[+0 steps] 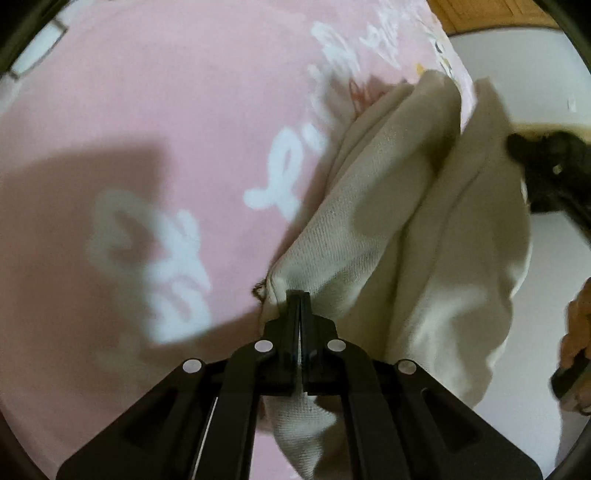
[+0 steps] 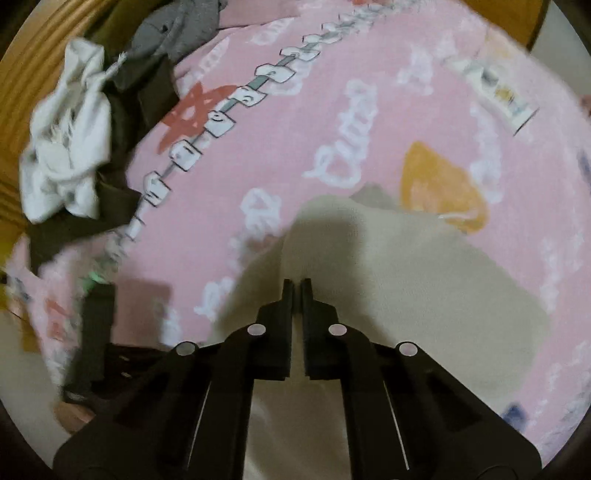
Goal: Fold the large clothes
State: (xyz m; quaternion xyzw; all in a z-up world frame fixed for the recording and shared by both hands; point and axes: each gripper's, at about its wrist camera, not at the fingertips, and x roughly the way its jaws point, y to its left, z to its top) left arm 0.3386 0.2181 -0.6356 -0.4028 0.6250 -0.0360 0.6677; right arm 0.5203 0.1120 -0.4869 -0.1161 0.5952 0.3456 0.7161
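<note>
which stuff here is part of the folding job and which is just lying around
In the job:
cream garment
left gripper, shut on it
right gripper, shut on it

Lying about:
crumpled white cloth
grey garment
dark garment
pink printed blanket underneath

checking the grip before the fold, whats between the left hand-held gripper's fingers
In the left wrist view, a bunched corner of the cream garment is pinched between the closed fingers of the left hand-held gripper; the cloth trails off over the pink printed sheet.

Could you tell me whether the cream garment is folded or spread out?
Neither: bunched. The cream garment hangs in loose vertical folds from the shut left hand-held gripper over the pink sheet.
</note>
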